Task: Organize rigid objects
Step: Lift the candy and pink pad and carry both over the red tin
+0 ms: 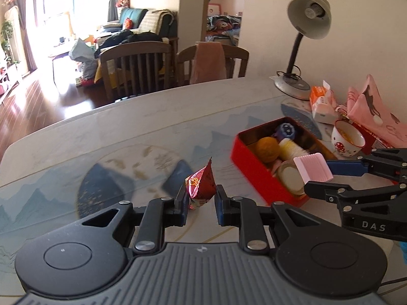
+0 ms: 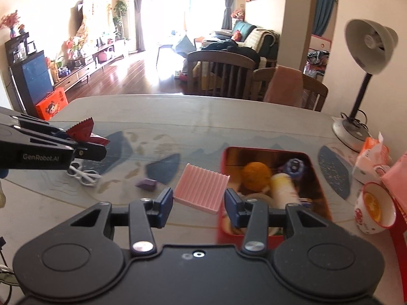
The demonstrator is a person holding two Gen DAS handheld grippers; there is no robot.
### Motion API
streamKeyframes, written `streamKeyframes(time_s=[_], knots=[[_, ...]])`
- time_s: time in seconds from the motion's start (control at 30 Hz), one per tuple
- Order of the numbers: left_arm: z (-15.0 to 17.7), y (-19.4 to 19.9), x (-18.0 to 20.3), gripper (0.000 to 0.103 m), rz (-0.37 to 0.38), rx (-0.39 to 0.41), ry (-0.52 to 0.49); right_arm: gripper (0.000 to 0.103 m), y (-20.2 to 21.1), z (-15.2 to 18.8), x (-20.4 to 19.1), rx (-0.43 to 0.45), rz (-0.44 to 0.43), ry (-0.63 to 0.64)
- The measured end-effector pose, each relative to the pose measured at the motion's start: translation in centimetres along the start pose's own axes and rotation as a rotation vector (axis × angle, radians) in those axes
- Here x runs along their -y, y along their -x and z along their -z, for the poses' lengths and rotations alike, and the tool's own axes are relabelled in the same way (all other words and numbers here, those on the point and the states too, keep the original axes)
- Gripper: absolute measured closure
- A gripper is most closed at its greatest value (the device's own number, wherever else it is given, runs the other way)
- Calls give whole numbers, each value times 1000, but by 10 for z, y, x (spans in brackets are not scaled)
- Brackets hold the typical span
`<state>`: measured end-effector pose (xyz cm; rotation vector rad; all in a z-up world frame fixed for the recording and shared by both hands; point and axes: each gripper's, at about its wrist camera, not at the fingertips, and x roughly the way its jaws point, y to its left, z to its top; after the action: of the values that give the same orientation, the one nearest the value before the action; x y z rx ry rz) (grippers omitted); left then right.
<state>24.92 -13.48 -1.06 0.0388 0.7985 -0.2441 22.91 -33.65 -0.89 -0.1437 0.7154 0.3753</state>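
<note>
My left gripper point(image 1: 199, 200) is shut on a red foil snack packet point(image 1: 201, 185) and holds it above the table; it also shows in the right wrist view point(image 2: 84, 131). My right gripper point(image 2: 198, 200) is shut on a pink ribbed block point(image 2: 202, 189), held at the left edge of the red tin point(image 2: 222, 157); the block shows in the left wrist view point(image 1: 314, 169). The red tin point(image 1: 254, 178) holds an orange ball point(image 2: 255, 174), a yellow-white bottle point(image 2: 283, 188), a purple toy point(image 2: 295, 166) and a round lid point(image 1: 291, 178).
A small purple block point(image 2: 146, 184) and white glasses point(image 2: 85, 175) lie on the table left of the tin. A mushroom-print cup point(image 2: 375, 207), tissue pack point(image 2: 371, 158), pink bag point(image 1: 374, 111) and desk lamp point(image 1: 305, 25) stand at the right. Chairs point(image 1: 137, 63) stand beyond the far edge.
</note>
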Motion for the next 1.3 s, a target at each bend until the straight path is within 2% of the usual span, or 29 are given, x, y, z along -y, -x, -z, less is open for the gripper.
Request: streamKeyframes(time_s=[0.43,0.7,1.03,1.3], knots=[[-43,-60,87,82,52,-49,-83,60,-18,7,93,-14,76,-45],[-49,-104,114,82,51,-124,-83,60,-43,11,132,-61,90,-43],[-53,-157,133,82,12,-201,-100,60,-79,8,139,-101,72,-9],[-61,-183,141,82,-10,-238,-115,60,-101,7,141,-129,54,40]])
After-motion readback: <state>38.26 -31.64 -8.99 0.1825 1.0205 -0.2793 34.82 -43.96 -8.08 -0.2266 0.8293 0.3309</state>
